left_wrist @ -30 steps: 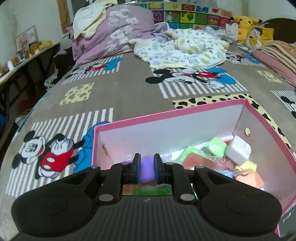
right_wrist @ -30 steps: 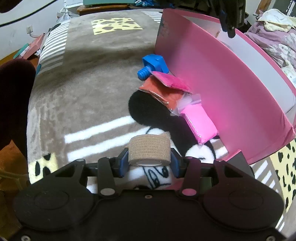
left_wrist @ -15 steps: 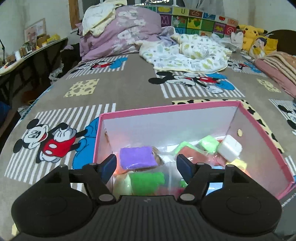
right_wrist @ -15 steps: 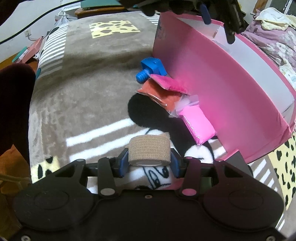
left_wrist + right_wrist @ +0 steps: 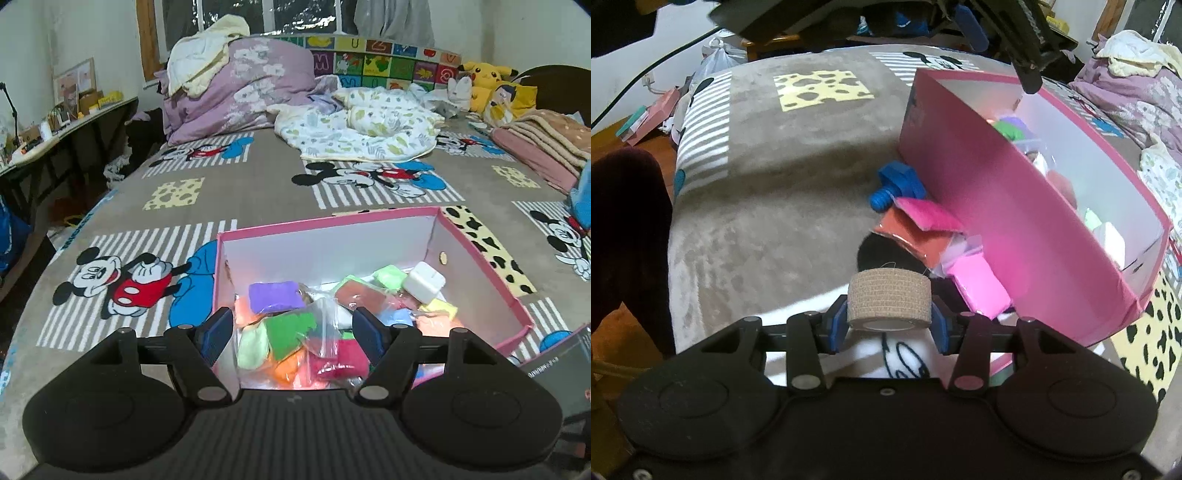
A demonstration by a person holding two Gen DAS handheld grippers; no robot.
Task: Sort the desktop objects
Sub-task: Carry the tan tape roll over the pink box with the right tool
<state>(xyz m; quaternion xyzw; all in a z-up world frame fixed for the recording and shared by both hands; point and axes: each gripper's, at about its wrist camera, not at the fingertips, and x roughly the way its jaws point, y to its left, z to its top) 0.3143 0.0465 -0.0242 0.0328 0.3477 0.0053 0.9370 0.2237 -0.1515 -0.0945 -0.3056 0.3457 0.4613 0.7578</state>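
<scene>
My left gripper (image 5: 292, 334) hangs open above the near end of the pink box (image 5: 332, 220), with nothing between its fingers. Inside the box lie several bagged clay blocks, among them a purple block (image 5: 275, 297) and a green one (image 5: 290, 330), plus a white cube (image 5: 424, 282). My right gripper (image 5: 889, 324) is shut on a roll of tan bandage tape (image 5: 889, 300), held above the blanket beside the pink box (image 5: 997, 206). Against the box's outer wall lie a blue plastic bolt (image 5: 895, 184), a magenta bag (image 5: 929, 214), an orange bag (image 5: 912, 236) and a pink bag (image 5: 980, 284).
The box sits on a brown cartoon-print blanket (image 5: 229, 192) on a bed. Piled quilts (image 5: 255, 85) and plush toys (image 5: 491, 88) lie at the far end. A dark box corner (image 5: 565, 365) shows at the right. A dark sleeve (image 5: 624, 240) stands at the left of the right wrist view.
My left gripper opened and let the purple block drop into the box, then drew back and up. My right gripper rose a little with the tape roll.
</scene>
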